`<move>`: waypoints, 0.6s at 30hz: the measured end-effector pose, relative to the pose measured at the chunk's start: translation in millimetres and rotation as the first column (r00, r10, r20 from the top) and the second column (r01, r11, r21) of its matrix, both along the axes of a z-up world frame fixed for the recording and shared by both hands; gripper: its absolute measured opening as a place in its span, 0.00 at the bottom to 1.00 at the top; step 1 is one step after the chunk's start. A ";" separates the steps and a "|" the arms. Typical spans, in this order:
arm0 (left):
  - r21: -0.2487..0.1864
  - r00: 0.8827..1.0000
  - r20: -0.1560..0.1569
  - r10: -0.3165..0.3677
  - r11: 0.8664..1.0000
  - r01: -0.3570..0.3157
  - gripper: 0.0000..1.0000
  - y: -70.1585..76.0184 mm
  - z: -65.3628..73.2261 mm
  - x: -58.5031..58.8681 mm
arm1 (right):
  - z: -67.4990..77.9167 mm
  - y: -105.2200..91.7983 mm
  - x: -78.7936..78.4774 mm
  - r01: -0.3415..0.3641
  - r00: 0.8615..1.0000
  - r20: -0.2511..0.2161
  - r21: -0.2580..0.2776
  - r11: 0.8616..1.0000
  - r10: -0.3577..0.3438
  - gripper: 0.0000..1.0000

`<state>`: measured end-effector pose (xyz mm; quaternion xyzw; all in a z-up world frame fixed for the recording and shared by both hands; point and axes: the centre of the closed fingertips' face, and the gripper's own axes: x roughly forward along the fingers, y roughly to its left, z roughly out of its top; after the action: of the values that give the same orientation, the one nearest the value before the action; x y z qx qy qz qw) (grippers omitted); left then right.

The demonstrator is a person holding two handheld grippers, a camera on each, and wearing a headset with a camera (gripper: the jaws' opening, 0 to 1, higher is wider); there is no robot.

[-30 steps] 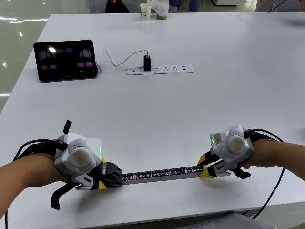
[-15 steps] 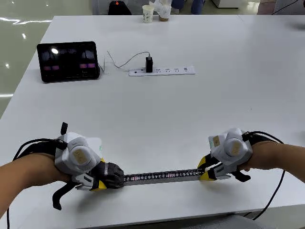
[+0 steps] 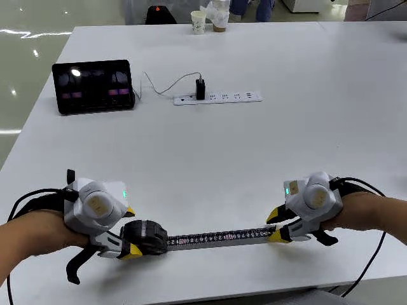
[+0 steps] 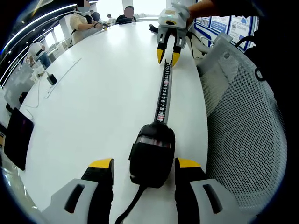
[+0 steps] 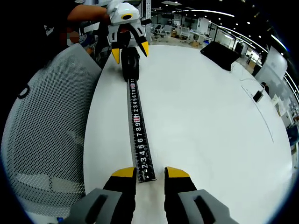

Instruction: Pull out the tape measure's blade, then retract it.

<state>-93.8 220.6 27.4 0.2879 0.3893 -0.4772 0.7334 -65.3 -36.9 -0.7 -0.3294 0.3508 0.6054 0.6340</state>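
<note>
Both sat released: left claw (image 4: 144, 164) round the black tape measure case (image 4: 152, 148), right claw (image 5: 150, 172) at the tip of its black numbered blade (image 5: 137, 122), right along the near edge of the white worktop (image 3: 254, 146).

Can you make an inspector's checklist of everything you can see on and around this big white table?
Surface: white table, flat and plain.
Job's things: black tape measure case lies on the table. Its blade is pulled out along the near edge.
Clutter: dark tablet, power strip with a black charger plugged in, paper cup at the far edge.
Grippers: left gripper is open, one jaw on each side of the case. Right gripper is open, with the blade's end between its jaws.
Cables: thin cable runs from charger to tablet. Black gripper cable trails behind the right gripper.
Surroundings: grey mesh chair, shiny floor.
</note>
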 end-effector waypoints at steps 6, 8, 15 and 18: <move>-0.068 0.995 -0.002 0.102 0.992 -0.102 0.53 2.8 4.7 -2.2 | 7.8 -2.1 1.4 0.080 0.997 0.001 0.053 0.995 -0.080 0.23; -0.084 0.991 0.000 0.137 0.987 -0.136 0.54 5.7 5.3 -1.3 | 9.4 -4.1 1.9 0.122 0.993 -0.005 0.076 0.990 -0.122 0.25; -0.144 0.966 0.014 0.258 0.957 -0.253 0.61 15.6 9.9 7.1 | 12.2 -16.3 2.5 0.237 0.971 -0.015 0.118 0.964 -0.237 0.32; -0.165 0.957 0.018 0.291 0.945 -0.284 0.63 18.8 13.1 7.8 | 13.8 -20.9 1.5 0.284 0.959 -0.022 0.122 0.951 -0.284 0.34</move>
<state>-86.0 239.3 40.4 0.1782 0.3718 -0.3888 0.8239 -63.7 -57.8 13.1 -0.2343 0.3578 0.5292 0.7328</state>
